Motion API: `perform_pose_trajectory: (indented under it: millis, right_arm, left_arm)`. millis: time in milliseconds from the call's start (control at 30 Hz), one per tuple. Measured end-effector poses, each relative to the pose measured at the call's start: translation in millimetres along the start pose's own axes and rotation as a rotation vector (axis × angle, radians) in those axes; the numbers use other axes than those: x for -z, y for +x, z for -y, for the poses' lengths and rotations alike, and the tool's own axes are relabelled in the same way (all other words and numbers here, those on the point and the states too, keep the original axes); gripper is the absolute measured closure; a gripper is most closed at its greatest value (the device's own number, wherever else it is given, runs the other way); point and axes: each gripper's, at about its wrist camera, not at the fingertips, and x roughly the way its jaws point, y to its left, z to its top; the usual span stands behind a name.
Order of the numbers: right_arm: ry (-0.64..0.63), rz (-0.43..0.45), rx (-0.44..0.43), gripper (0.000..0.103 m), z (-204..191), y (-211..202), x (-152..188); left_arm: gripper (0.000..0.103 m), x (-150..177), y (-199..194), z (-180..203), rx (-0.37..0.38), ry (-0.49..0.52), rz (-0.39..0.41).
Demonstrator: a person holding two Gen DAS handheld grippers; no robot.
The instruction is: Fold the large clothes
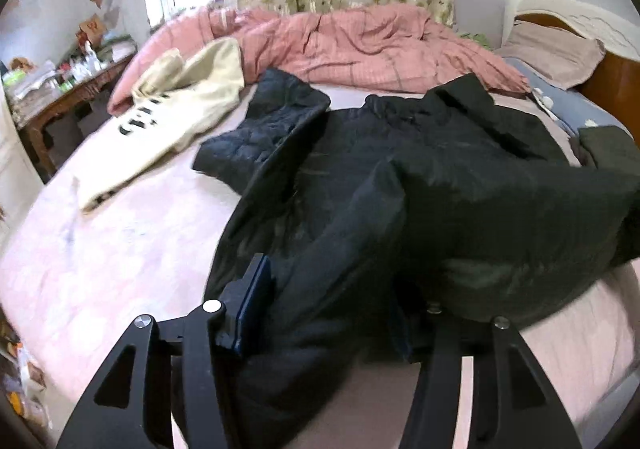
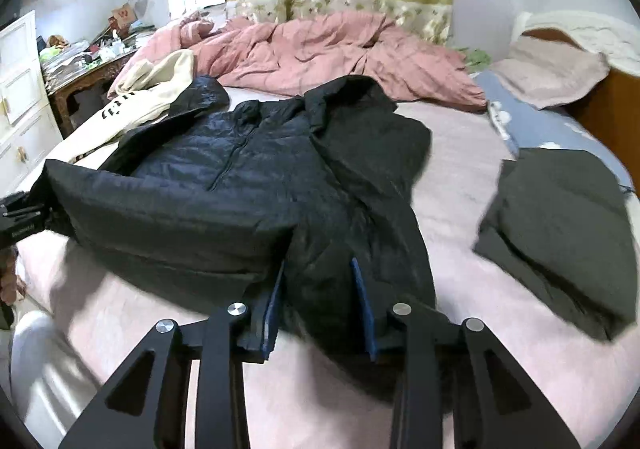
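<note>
I see the black quilted puffer jacket (image 2: 248,185) lying front-up on the pale pink bedsheet (image 2: 452,185), zip closed, its dark outer flaps folded partly across it. My right gripper (image 2: 320,305) has jacket fabric between its blue pads; through the blur I cannot tell if they pinch. My left gripper (image 1: 328,309) straddles the hem likewise, grip unclear.

**What the two views do not show clearly**

In the left wrist view, the black jacket (image 1: 400,185) covers the right finger of the left gripper (image 1: 332,313). The desk (image 1: 60,97) carries small things, too blurred to name. The folded dark garment (image 1: 612,149) is cut off by the picture's edge.
</note>
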Motion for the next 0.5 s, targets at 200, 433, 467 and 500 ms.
perform_pose_trajectory:
  millis: [200, 433, 467, 500]
  right_arm:
    - [0.042, -0.052, 0.01, 0.061, 12, 73, -26]
    - [0.06, -0.065, -0.003, 0.051, 17, 114, -11]
    - [0.057, -0.037, 0.006, 0.049, 17, 110, -10]
    - [0.06, 0.0, 0.017, 0.047, 17, 103, -7]
  left_arm:
    - [0.048, -6, 70, -3, 0.014, -0.035, -0.104]
    - [0.043, 2, 80, 1, 0.01, 0.007, -0.079]
    - [0.043, 3, 77, 0, 0.006, 0.019, -0.063]
    - [0.043, 4, 71, 1, -0.007, 0.03, -0.042]
